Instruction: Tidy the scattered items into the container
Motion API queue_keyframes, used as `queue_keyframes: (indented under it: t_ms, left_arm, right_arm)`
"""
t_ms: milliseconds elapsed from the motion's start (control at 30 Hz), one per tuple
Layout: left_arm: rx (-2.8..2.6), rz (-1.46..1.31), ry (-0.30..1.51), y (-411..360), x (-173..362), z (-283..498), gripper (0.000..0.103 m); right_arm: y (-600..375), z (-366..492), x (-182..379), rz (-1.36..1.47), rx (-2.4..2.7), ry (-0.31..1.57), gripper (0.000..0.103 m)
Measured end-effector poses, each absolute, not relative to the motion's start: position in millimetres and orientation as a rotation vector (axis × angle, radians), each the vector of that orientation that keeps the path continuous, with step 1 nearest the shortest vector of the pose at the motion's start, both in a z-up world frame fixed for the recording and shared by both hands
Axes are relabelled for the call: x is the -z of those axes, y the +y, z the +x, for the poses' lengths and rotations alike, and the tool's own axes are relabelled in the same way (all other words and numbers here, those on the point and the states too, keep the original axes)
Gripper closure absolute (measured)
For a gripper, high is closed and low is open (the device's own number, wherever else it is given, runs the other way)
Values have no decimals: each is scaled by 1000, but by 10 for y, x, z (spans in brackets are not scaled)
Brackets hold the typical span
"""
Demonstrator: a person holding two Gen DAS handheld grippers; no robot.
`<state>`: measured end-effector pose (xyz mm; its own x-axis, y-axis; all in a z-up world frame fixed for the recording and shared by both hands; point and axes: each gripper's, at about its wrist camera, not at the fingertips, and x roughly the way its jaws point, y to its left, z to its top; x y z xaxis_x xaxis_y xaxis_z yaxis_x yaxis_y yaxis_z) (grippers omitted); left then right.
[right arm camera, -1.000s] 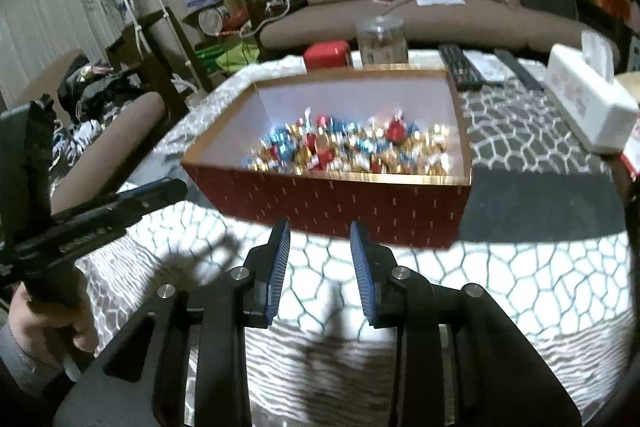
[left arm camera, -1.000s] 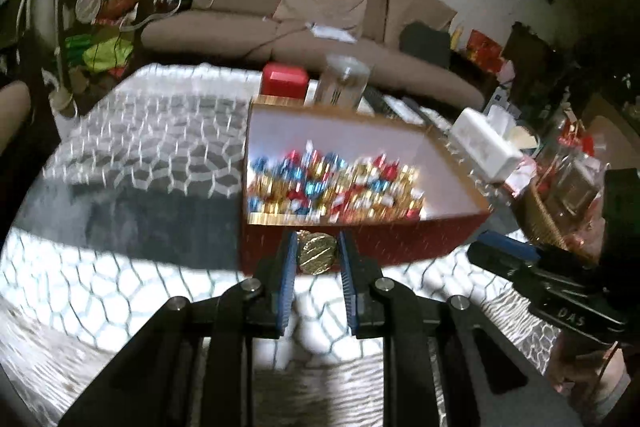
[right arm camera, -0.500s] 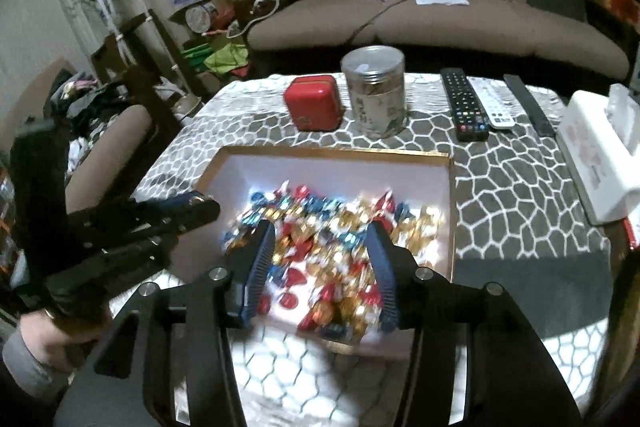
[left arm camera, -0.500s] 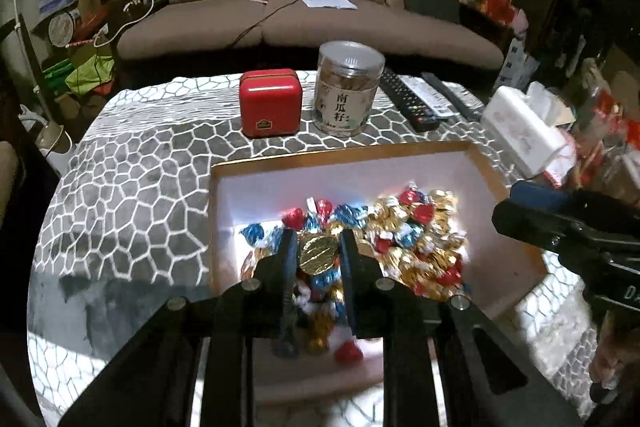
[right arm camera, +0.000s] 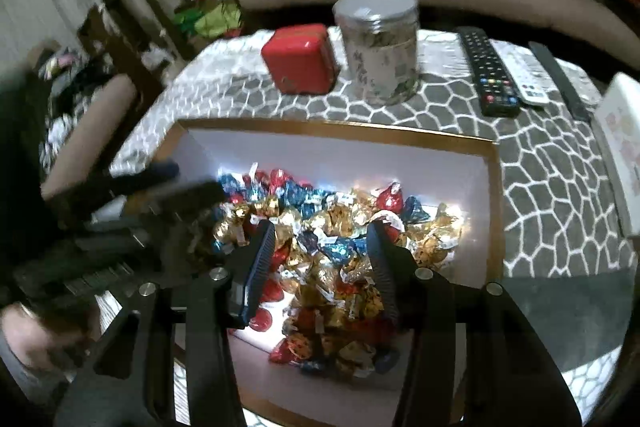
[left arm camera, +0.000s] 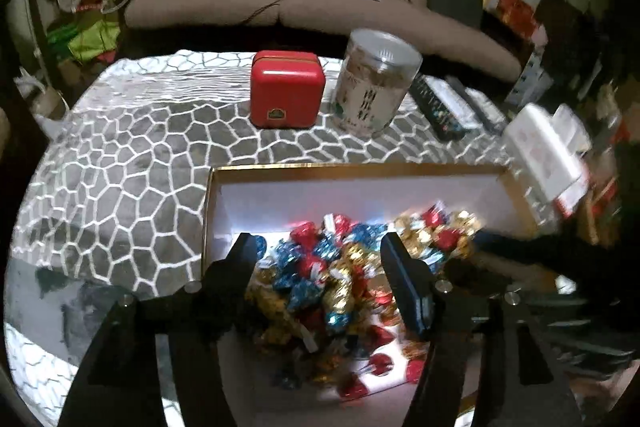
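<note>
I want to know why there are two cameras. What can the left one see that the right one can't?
Only the left view shows the whole tissue box with tissue poking out. Only the right view shows the person's hand holding the left gripper, and the full black remote. Both show the candy in the box, the red tin and the jar.

right gripper point(right arm camera: 320, 247) fingers point(right arm camera: 260, 259) apart over foil candies point(right arm camera: 340, 227) in box point(right arm camera: 336, 129)
</note>
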<state>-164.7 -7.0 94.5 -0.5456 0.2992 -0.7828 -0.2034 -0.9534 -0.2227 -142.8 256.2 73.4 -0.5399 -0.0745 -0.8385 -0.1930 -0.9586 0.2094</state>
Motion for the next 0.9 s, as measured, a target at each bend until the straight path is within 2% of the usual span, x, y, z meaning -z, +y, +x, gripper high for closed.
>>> queue_keyframes:
  t_ms: [333, 433, 533, 633, 700, 733, 833, 900]
  left_arm:
    - [-2493, -1284, -312, -165, -1051, -1711, 38]
    - [-2457, -1296, -403, -187, -1044, -1794, 38]
    - [-2411, -1333, -428, -111, -990, -1884, 38]
    - [-2389, -1371, -369, 45, -896, -1936, 37]
    - [-2417, -1403, -231, 192, -847, -1953, 29]
    - [-2419, -1419, -160, 261, -823, -1957, 28]
    - [-2404, -1469, -1, 382, -763, -1945, 26]
    - [-2385, -1465, 49, 406, -747, -1902, 26]
  right_arm:
    - [2459, -1861, -420, -1740, -2514, 312, 57]
    - [2408, -1816, -327, -1900, -2461, 312, 55]
    - [2390, -1675, -346, -2023, -2464, 394, 57]
    - [2414, -1504, -524, -1961, -2497, 353, 55]
    - [2466, -1402, -692, -1870, -2548, 358, 56]
    - [2488, -1349, -786, -1810, -2581, 349, 55]
    - [2555, -1175, -1082, -1608, -2665, 313, 38]
    - [2637, -1104, -1206, -1516, -2694, 338, 35]
